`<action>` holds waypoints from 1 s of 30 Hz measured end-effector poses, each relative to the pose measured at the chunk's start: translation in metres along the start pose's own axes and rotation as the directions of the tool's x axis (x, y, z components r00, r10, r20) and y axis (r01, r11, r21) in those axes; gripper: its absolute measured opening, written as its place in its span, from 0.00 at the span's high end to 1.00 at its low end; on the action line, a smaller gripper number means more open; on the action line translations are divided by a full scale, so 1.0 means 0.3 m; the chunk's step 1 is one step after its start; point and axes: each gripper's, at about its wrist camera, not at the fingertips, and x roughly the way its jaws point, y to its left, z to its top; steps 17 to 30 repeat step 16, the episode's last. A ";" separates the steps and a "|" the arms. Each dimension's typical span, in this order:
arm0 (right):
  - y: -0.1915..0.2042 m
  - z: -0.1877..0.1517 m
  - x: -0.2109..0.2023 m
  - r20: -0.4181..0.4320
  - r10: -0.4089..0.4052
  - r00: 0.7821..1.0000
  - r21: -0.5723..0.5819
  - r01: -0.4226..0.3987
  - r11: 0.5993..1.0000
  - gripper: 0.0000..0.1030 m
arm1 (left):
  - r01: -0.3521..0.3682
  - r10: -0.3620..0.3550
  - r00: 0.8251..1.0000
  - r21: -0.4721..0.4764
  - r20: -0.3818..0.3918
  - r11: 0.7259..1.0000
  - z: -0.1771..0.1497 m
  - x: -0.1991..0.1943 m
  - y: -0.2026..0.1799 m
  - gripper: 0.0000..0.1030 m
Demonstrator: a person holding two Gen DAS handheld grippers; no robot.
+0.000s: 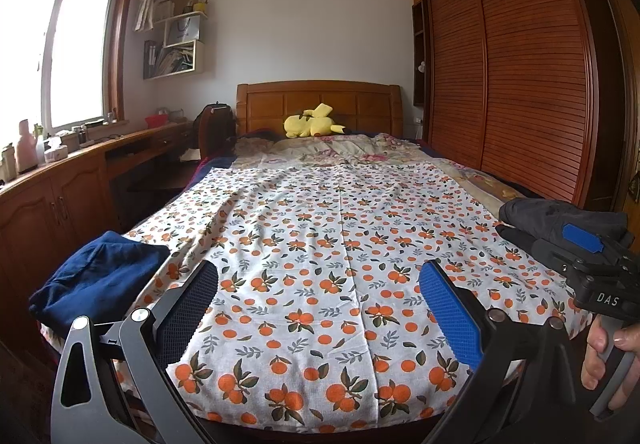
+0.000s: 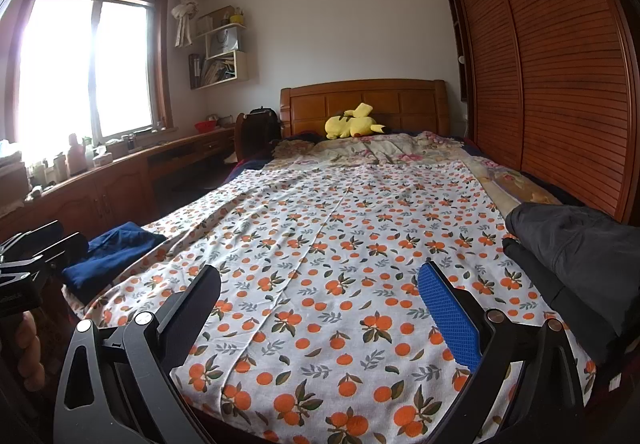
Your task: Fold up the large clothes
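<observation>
White cotton cloth printed with oranges and green leaves [image 1: 320, 244] lies spread flat over the near half of the wooden bed [image 1: 318, 100], with a long crease down its middle. On the near left corner sits a folded navy blue garment [image 1: 100, 280]; on the near right a heap of dark grey clothing [image 2: 576, 256]. Both tongs hover above the near edge: the left gripper [image 1: 320, 308] and the right gripper [image 2: 320, 308] are released, fingers wide, holding nothing. Far away, a yellow plush toy [image 1: 312, 124] rests beside the headboard.
</observation>
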 end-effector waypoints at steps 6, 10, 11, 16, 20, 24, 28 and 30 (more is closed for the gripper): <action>-0.001 0.000 0.000 0.000 0.000 1.000 0.000 0.000 1.000 0.07 | 0.001 -0.001 1.000 -0.001 0.000 1.000 0.001 -0.001 0.004 0.02; -0.001 0.000 0.001 0.000 0.000 1.000 0.000 0.000 1.000 0.07 | 0.002 -0.002 1.000 0.000 0.002 1.000 0.002 -0.003 0.005 0.02; -0.002 0.000 0.000 0.001 0.000 1.000 0.000 0.000 1.000 0.07 | 0.001 -0.001 1.000 0.000 0.001 1.000 0.002 -0.003 0.004 0.02; -0.001 0.001 0.000 0.000 -0.002 1.000 0.001 0.002 1.000 0.07 | 0.000 0.000 1.000 -0.001 0.000 1.000 0.004 -0.004 0.007 0.02; -0.001 0.001 0.000 0.000 -0.002 1.000 0.001 0.002 1.000 0.07 | 0.000 0.000 1.000 -0.001 0.000 1.000 0.004 -0.004 0.007 0.02; -0.001 0.001 0.000 0.000 -0.002 1.000 0.001 0.002 1.000 0.07 | 0.000 0.000 1.000 -0.001 0.000 1.000 0.004 -0.004 0.007 0.02; -0.001 0.001 0.000 0.000 -0.002 1.000 0.001 0.002 1.000 0.07 | 0.000 0.000 1.000 -0.001 0.000 1.000 0.004 -0.004 0.007 0.02; -0.001 0.001 0.000 0.000 -0.002 1.000 0.001 0.002 1.000 0.07 | 0.000 0.000 1.000 -0.001 0.000 1.000 0.004 -0.004 0.007 0.02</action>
